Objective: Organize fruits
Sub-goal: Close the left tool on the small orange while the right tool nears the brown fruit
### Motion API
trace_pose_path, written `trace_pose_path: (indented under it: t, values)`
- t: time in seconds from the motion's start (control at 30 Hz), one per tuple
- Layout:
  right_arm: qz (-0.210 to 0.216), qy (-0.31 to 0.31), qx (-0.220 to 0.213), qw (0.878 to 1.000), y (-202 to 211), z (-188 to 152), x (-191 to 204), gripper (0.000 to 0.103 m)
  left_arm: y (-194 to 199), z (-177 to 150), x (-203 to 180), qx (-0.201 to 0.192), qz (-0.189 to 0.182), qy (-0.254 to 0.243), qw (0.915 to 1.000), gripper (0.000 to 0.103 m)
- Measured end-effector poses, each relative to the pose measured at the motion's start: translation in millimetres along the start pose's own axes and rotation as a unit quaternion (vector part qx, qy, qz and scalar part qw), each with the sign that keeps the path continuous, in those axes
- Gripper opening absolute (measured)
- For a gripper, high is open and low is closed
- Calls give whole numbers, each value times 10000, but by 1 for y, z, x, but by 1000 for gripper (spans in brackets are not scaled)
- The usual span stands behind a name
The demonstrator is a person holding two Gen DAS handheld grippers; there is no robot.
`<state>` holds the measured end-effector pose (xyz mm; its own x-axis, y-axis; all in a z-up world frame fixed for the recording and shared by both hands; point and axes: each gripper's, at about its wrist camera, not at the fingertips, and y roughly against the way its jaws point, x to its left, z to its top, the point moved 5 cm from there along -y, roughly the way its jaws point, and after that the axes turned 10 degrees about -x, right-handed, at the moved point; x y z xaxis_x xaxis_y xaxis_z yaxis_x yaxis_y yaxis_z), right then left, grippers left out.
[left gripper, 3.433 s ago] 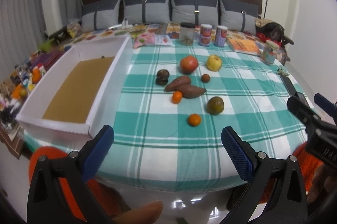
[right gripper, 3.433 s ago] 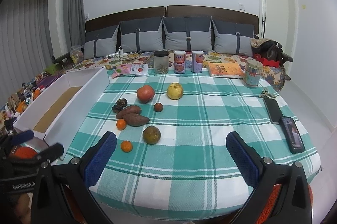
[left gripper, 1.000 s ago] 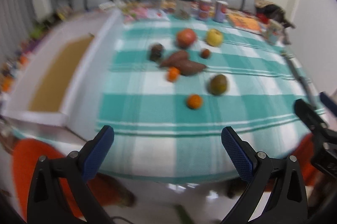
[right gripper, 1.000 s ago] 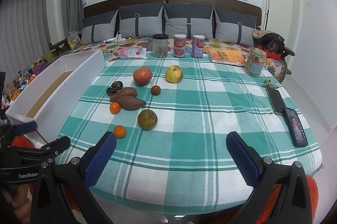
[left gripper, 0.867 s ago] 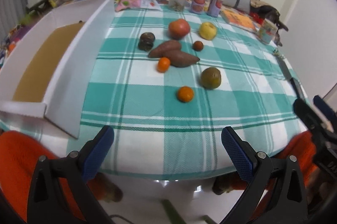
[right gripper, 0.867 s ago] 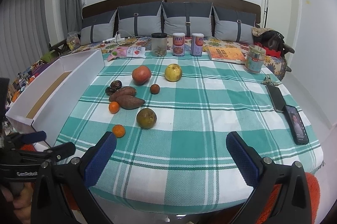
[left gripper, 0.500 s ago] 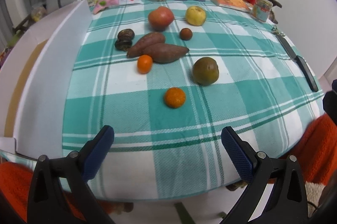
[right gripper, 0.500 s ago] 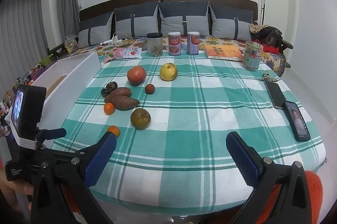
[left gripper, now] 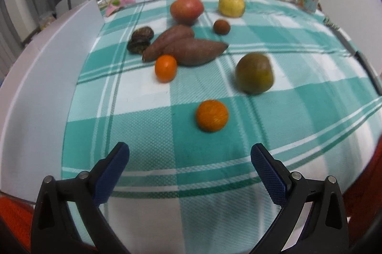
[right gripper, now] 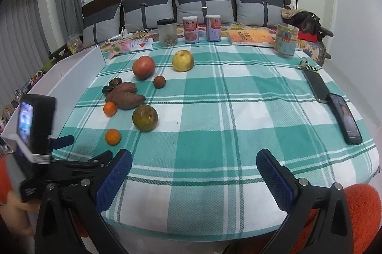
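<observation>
fruits lie grouped on the green-and-white checked cloth [right gripper: 238, 110] that covers your bench, toward its 9 o'clock half. nearest your left gripper [left gripper: 189, 156] sits a small orange [left gripper: 212, 115], just ahead of the jaws at 12 o'clock; a greenish-brown round fruit [left gripper: 254, 73] lies at its 1 o'clock, a second small orange [left gripper: 166, 68] at 11 o'clock, touching two sweet potatoes [left gripper: 191, 51]. beyond them are a red apple [left gripper: 186, 8], a yellow apple [left gripper: 231, 5], a small brown fruit [left gripper: 221, 26] and a dark wrinkled pair [left gripper: 140, 39]. a white box wall [left gripper: 47, 77] runs along the cloth's 9 o'clock edge. at the far edge stand a jar [right gripper: 167, 32], two cans [right gripper: 201, 29], a book [right gripper: 250, 37] and a tin [right gripper: 286, 40]; two phones [right gripper: 334, 105] lie at 3 o'clock. grey cushions [right gripper: 203, 3] line a sofa against a white wall.

both pairs of jaws are released, wide apart and holding nothing; your right gripper [right gripper: 193, 164] hovers at the near edge. since half a second ago your left gripper has pushed forward over the cloth, so the near orange looms larger, and the right view has barely shifted.
</observation>
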<state>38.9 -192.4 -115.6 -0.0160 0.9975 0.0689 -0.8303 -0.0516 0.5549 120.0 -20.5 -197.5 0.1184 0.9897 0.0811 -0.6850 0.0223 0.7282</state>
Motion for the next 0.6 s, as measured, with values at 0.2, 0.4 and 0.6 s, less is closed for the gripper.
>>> trace_pose_path:
  t: [0.2, 0.4, 0.6]
  values:
    - [10, -106, 64, 9999, -4, -1, -4, 103, -16, -13, 8, 164, -145, 280, 9994, 103]
    - [51, -192, 101, 9998, -7, -2, -5, 103, -13, -14, 8, -34, -217, 327, 9992, 103]
    - [52, -249, 128, 9996, -6, -4, -8, 103, -20, 9, 1, 163, -901, 207, 9956, 102]
